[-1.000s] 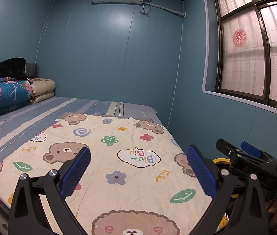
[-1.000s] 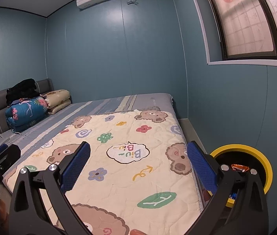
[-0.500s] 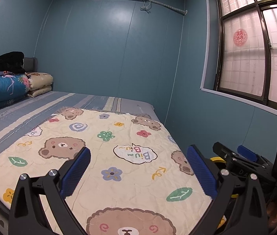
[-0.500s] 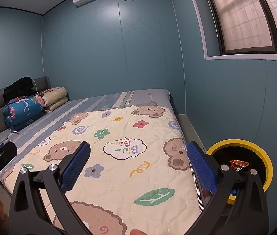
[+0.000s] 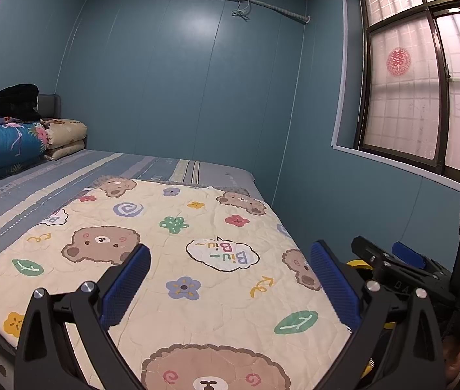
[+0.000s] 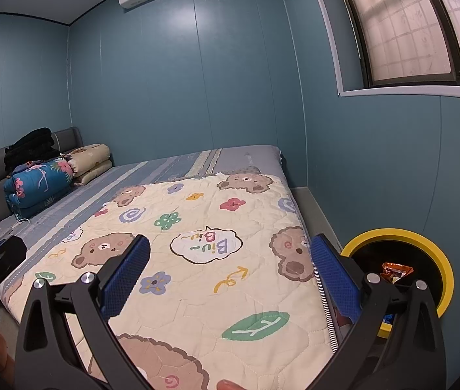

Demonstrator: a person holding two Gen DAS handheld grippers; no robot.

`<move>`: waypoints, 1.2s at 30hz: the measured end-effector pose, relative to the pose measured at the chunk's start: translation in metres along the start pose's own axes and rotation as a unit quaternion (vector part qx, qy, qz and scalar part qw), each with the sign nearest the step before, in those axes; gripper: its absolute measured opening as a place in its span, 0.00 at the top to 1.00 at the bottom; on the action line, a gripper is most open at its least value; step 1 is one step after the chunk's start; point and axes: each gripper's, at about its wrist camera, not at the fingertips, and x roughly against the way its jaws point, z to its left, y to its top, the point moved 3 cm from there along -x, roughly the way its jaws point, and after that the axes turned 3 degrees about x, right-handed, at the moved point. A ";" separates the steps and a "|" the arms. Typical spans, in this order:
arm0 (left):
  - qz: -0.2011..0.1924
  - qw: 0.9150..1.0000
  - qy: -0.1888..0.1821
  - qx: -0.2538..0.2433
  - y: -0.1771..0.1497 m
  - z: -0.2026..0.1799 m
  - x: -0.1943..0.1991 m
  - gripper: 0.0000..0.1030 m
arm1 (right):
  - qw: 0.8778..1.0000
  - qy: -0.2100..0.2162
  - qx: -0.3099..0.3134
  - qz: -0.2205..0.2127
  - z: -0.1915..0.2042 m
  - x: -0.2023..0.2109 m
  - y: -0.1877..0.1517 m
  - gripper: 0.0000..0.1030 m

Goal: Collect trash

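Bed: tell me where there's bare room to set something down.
The bear quilt is bare from its near edge to the striped sheet; that sheet is free too, up to the headboard. Crowded: the folded bedding by the headboard, and the yellow-rimmed bin beside the bed holds wrappers.

The quilt (image 5: 197, 260) spread on the bed carries a white speech bubble (image 5: 223, 254) near its middle, lettered "Biu Biu~" in coloured letters, seen upside down; a second bubble (image 5: 57, 217) at the quilt's left edge shows part of the same lettering
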 end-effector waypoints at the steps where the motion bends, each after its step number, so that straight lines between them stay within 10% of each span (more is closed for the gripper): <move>1: 0.000 1.000 0.000 0.000 0.000 0.000 0.000 0.08 | 1.000 0.000 0.000 0.001 0.000 0.000 0.000 0.08; 36: 0.011 1.000 -0.007 0.008 -0.003 0.002 -0.005 0.08 | 1.000 0.001 -0.009 0.017 -0.001 -0.009 -0.008 0.08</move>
